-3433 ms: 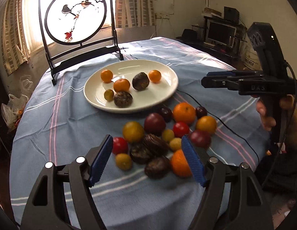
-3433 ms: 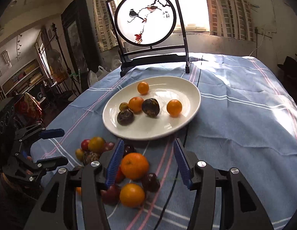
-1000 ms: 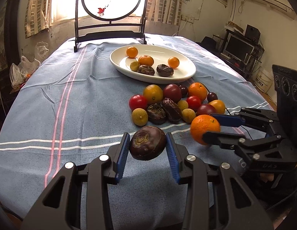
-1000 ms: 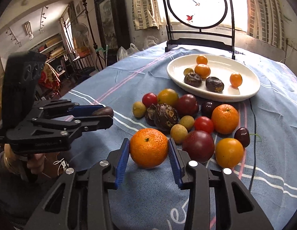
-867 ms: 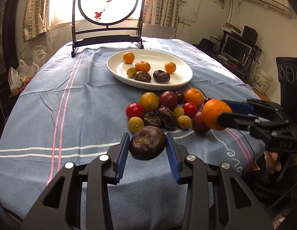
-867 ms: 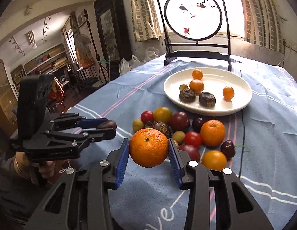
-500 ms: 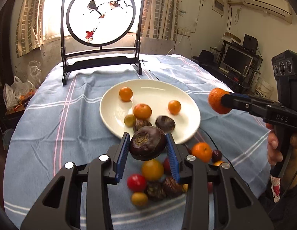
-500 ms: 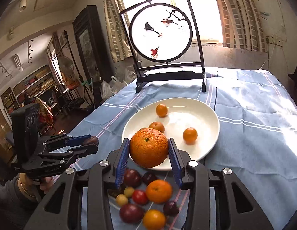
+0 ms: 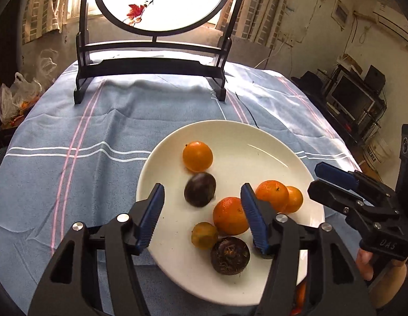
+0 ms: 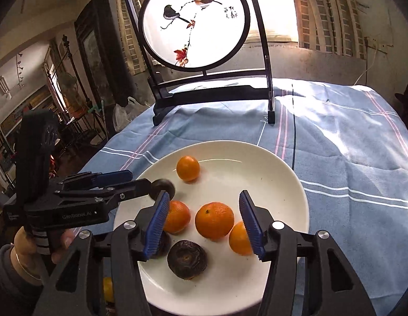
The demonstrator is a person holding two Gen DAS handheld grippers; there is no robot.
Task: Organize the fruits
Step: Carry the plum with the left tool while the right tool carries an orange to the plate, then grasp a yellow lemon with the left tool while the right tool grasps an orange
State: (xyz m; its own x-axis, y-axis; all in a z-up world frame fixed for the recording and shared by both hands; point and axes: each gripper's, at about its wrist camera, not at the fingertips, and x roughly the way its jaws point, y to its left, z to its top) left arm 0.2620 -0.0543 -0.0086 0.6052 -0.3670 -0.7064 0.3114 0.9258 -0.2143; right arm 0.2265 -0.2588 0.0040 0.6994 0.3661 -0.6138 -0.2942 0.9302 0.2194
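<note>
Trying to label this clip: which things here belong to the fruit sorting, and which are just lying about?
Job: white plate, oranges, dark round fruits, left gripper, right gripper.

Lying about: bird screen on its stand, blue tablecloth, plastic bag.

On tablecloth (image 9: 72, 173): plate (image 9: 256, 142), in front of framed round screen (image 9: 156, 0). In plate: six fruits, one orange (image 9: 197, 156) toward the screen, dark round fruit (image 9: 200, 189) just nearer, remainder clustered at near side.
</note>
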